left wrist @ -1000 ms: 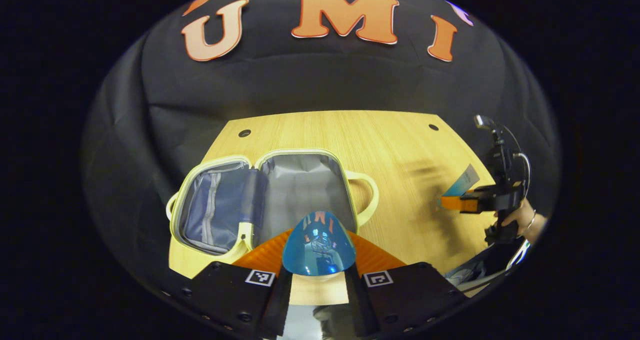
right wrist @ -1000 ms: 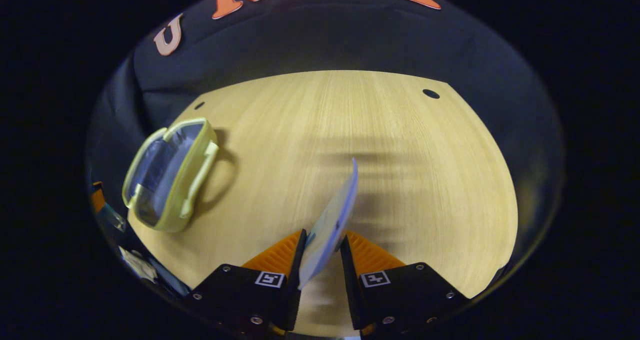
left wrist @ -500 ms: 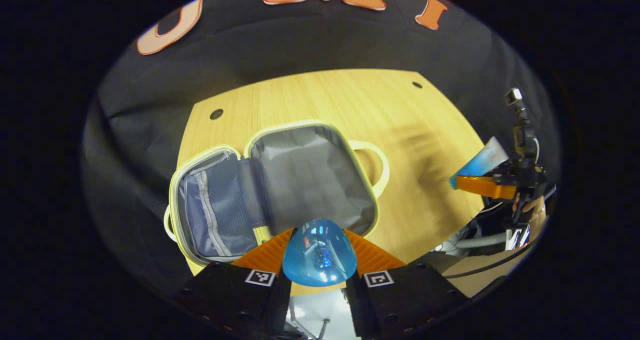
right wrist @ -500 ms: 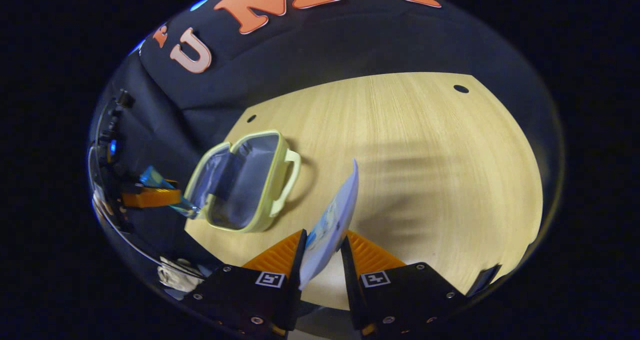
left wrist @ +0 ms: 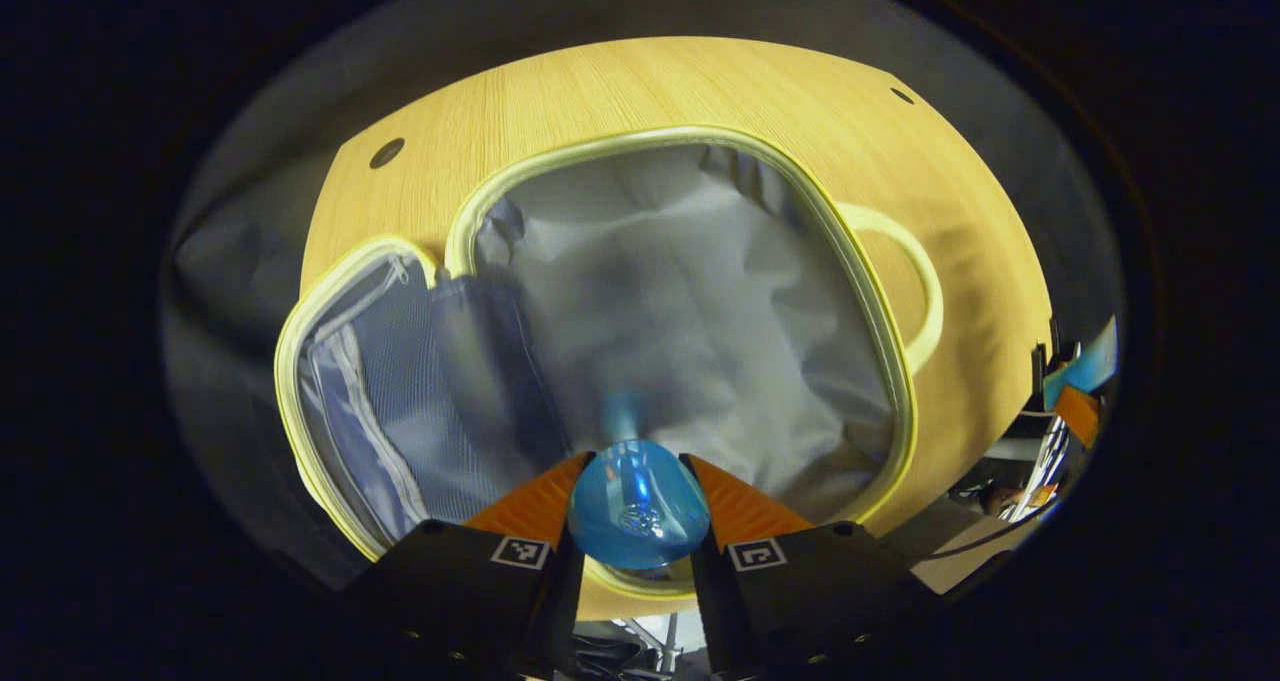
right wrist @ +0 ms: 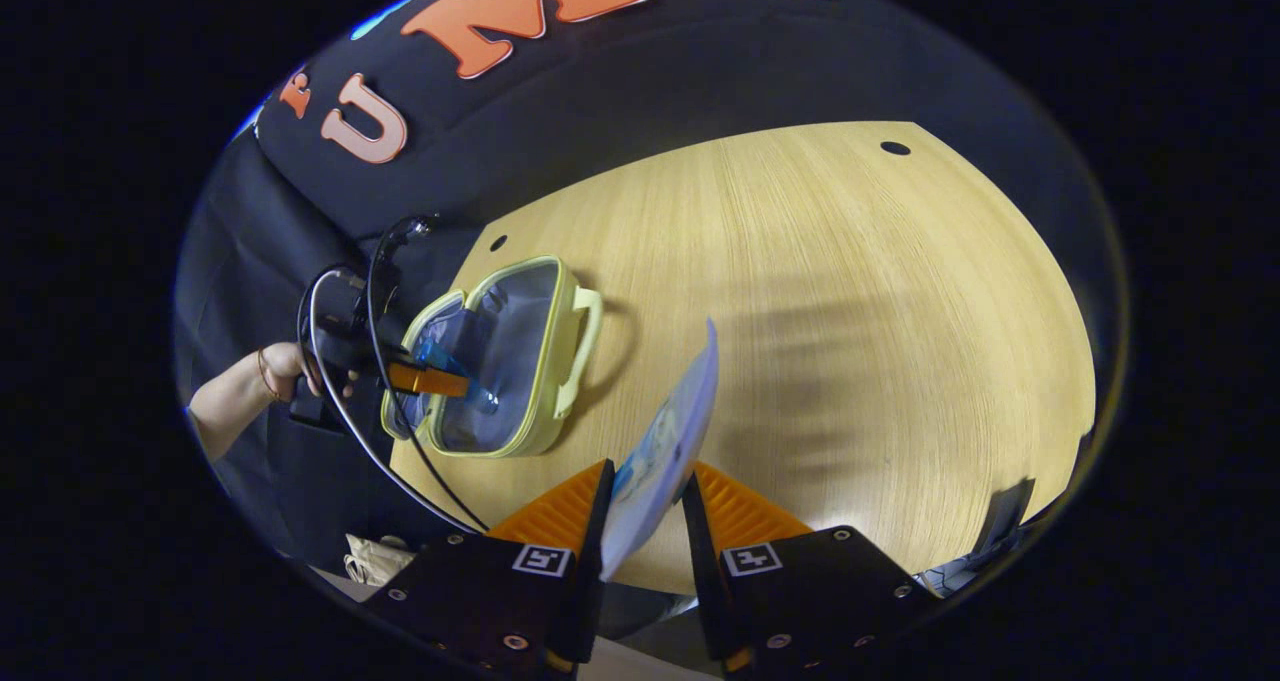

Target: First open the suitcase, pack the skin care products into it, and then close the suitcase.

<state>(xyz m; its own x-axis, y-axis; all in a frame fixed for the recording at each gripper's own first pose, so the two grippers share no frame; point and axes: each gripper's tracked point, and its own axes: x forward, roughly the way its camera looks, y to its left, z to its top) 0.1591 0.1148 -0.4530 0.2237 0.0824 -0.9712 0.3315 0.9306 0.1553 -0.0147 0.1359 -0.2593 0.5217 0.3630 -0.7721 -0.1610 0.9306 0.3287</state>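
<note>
- The suitcase (left wrist: 700,291), small, with pale yellow-green trim, lies wide open on the wooden table (left wrist: 560,91), near the table's left end as the right gripper view has it (right wrist: 500,361).
- From above, the left gripper view shows both halves: a grey-lined main half with a loop handle (left wrist: 915,281) on its outer edge, and a mesh pocket half (left wrist: 380,391) with a pale zipper, hinged beside it.
- The left gripper (left wrist: 635,481) hangs directly over the suitcase's grey lining, its fingers closed narrowly on a translucent blue bottle (left wrist: 638,516) seen end-on.
- The right gripper view gives the side look: the left gripper (right wrist: 440,379) reaches in over the suitcase's near rim with the blue bottle at its tip, a hand (right wrist: 285,366) and looped cable (right wrist: 340,381) behind it, off the table's edge.
- The right gripper (right wrist: 645,491) is well apart from the suitcase, over bare table on the handle side; its fingers pinch a flat tube (right wrist: 665,441), white fading to blue, standing tilted between them.
- The left gripper view catches the right gripper (left wrist: 1075,401) far off beyond the suitcase's handle side, the tube's blue end showing.
- Print on the tube is too blurred to read; square coded markers (right wrist: 540,559) sit on the gripper bodies.
</note>
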